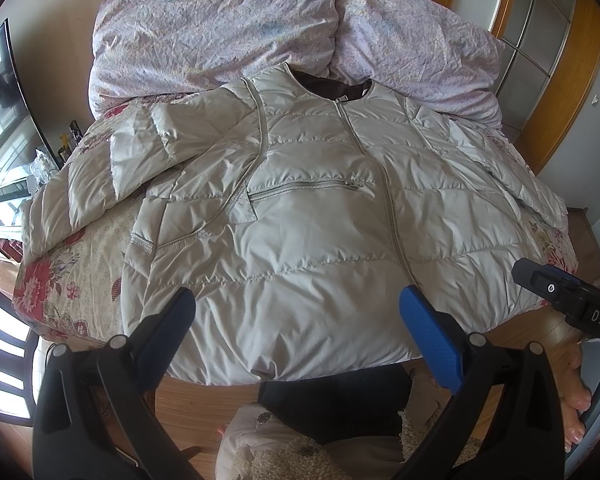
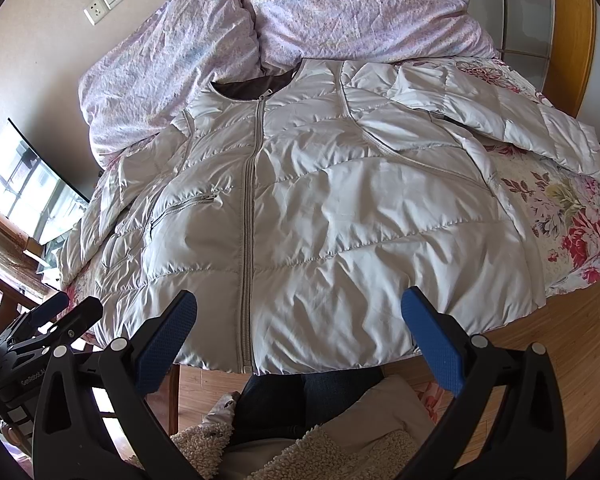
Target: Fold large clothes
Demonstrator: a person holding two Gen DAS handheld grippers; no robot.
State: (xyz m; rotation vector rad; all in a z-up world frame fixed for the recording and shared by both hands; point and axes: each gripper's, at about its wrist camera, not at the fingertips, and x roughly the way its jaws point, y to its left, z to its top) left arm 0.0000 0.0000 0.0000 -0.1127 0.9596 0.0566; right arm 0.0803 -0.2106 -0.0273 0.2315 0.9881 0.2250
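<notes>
Jacket [image 1: 300, 208] fabric fills the left wrist view: a pale quilted down garment is laid face up on the bed [image 1: 52, 288], zipped, with its collar toward the 2 lilac pillows [image 1: 220, 28] and its hem hanging just over the near edge. The left gripper [image 1: 296, 312] is seen above that hem with its blue pads wide apart and nothing between them. The sleeve [image 1: 132, 160] on the left of this view is bunched and doubled over itself, partly lying on the floral bedspread and partly trailing toward the bed edge. The other tool's black body [image 1: 568, 300] is caught at the right border, with fingers of a hand below it.

In the right wrist view the zip [image 2: 252, 208] is seen running left of centre, and the right gripper [image 2: 300, 316] is likewise held apart and empty over the hem. The other sleeve [image 2: 500, 120] is spread out to the right across the bedspread.

Trouble is judged likely from the slippery, puffy shell: if only the top layer is pinched, the back panel may be left behind and the fold skewed. The bunched sleeve may be trapped under the body if it is not straightened first, and the overhanging hem could drag the jacket toward the floor [image 2: 560, 340].
</notes>
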